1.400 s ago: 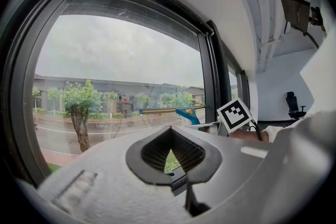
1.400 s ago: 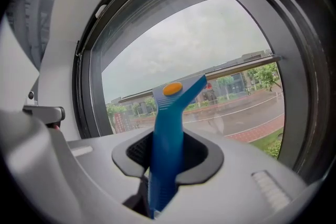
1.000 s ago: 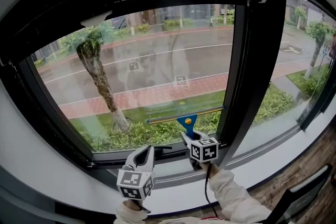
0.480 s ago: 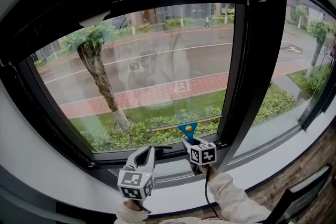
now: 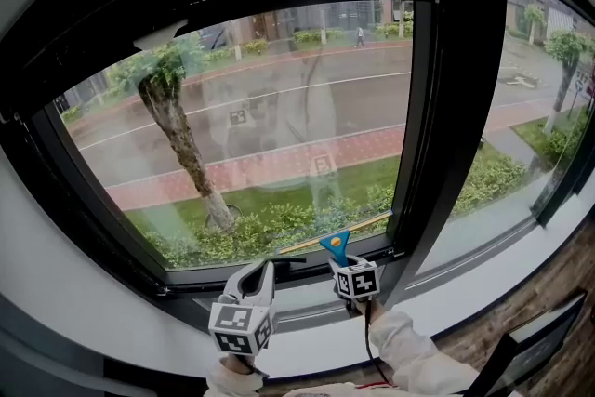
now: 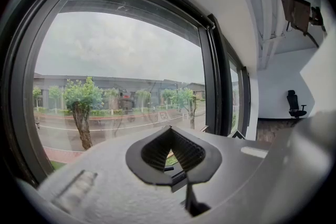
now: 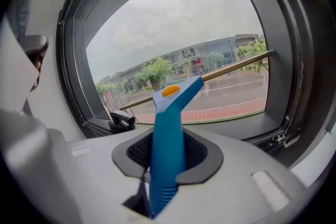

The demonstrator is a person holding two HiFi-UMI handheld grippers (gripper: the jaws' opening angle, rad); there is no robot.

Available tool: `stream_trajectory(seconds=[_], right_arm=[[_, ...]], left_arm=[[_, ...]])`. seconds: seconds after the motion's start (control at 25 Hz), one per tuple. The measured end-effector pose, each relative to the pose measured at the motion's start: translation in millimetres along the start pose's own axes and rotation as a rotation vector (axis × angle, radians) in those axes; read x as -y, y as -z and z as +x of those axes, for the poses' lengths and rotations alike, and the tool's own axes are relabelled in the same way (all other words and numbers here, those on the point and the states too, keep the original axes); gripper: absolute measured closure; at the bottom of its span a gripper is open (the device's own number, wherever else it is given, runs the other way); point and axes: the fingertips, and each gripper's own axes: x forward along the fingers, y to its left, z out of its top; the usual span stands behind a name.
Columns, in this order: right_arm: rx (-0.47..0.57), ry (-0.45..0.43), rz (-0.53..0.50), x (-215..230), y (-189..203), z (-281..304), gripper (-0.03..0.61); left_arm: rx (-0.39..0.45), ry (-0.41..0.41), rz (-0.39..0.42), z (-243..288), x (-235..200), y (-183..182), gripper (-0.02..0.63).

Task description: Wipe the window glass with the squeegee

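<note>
My right gripper (image 5: 341, 261) is shut on the blue handle of the squeegee (image 7: 167, 136), which has an orange button near its head. The squeegee's long blade (image 5: 335, 234) lies against the bottom of the window glass (image 5: 270, 125), just above the lower black frame, tilted a little up to the right. In the right gripper view the blade (image 7: 231, 67) runs across the pane. My left gripper (image 5: 253, 282) is held below the sill at the left, its jaws closed together with nothing in them (image 6: 170, 157).
A black window frame (image 5: 437, 107) with a thick upright post borders the pane on the right. A black window handle (image 7: 122, 119) sits on the lower frame at the left. A white sill (image 5: 307, 316) runs below. Beyond the glass are a tree, a road and hedges.
The right gripper has drawn the squeegee down the pane, from mid-lower glass to the bottom edge by the frame. The left gripper has stayed where it was.
</note>
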Motion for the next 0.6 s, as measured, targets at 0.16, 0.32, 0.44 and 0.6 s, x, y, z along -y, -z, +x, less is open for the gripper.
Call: stream_trajectory(seconds=[0.16, 0.32, 0.44, 0.6], right_arm=[[-0.019, -0.001, 0.01, 2, 12, 7, 0.472], [-0.036, 0.024, 0.017, 6, 20, 9, 0.472], [-0.045, 0.019, 0.029, 7, 27, 12, 0.472], [-0.053, 0.024, 0.052, 9, 32, 14, 0.472]], left_arm=[[-0.009, 0.009, -0.007, 1, 4, 1, 0.614], [-0.019, 0.006, -0.007, 1, 6, 4, 0.614], [-0.026, 0.0, -0.006, -1, 6, 5, 0.614], [-0.032, -0.007, -0.002, -3, 8, 7, 0.614]])
